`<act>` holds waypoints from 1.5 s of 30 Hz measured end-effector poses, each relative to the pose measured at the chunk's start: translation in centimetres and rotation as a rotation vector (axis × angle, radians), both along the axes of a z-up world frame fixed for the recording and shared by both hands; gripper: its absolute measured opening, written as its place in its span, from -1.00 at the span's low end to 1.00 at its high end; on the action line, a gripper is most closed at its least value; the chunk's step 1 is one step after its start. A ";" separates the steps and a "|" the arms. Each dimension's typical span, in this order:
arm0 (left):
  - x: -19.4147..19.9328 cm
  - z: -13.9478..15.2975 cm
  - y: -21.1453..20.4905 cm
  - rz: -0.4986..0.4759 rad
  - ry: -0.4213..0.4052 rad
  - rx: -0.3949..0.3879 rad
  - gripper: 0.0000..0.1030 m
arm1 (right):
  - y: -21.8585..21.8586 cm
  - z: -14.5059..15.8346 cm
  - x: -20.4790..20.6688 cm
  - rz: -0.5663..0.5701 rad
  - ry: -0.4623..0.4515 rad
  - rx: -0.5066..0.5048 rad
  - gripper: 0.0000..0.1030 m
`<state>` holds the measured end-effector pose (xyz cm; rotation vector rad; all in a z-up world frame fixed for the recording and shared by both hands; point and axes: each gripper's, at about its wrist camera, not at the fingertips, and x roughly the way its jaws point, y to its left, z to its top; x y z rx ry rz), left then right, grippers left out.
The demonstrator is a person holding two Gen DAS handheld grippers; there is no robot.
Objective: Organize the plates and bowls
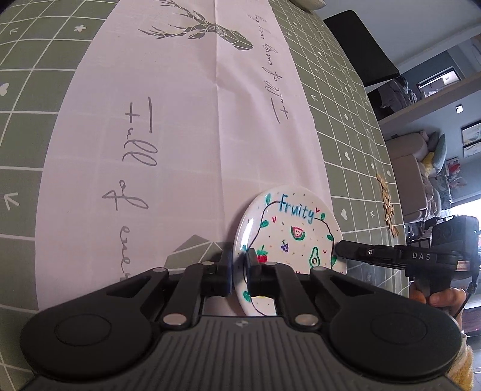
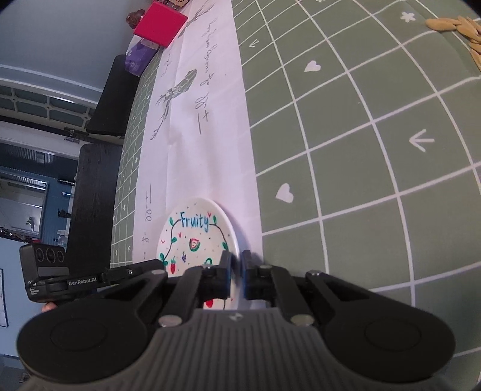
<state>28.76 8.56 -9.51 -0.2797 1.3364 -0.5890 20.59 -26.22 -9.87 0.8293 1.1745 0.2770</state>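
A small white plate (image 1: 288,237) printed with "Fruity" and fruit drawings is held between both grippers over the white table runner (image 1: 180,135). My left gripper (image 1: 239,264) is shut on the plate's left rim. My right gripper (image 2: 237,264) is shut on the opposite rim of the plate (image 2: 195,237). The right gripper's finger also shows in the left wrist view (image 1: 342,249), touching the plate's edge. The left gripper shows in the right wrist view (image 2: 144,269) at the plate's other side.
The table has a green checked cloth (image 1: 345,105). A pile of tan seeds (image 2: 460,33) lies to the right. A red box (image 2: 160,24) and purple packet (image 2: 139,57) sit at the far end. Black chairs (image 2: 96,195) stand beside the table.
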 end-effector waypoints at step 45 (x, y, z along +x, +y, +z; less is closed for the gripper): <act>-10.6 4.0 -11.2 -0.511 0.025 0.085 -0.80 | -4.7 6.7 -19.6 -0.297 0.081 -0.074 -0.87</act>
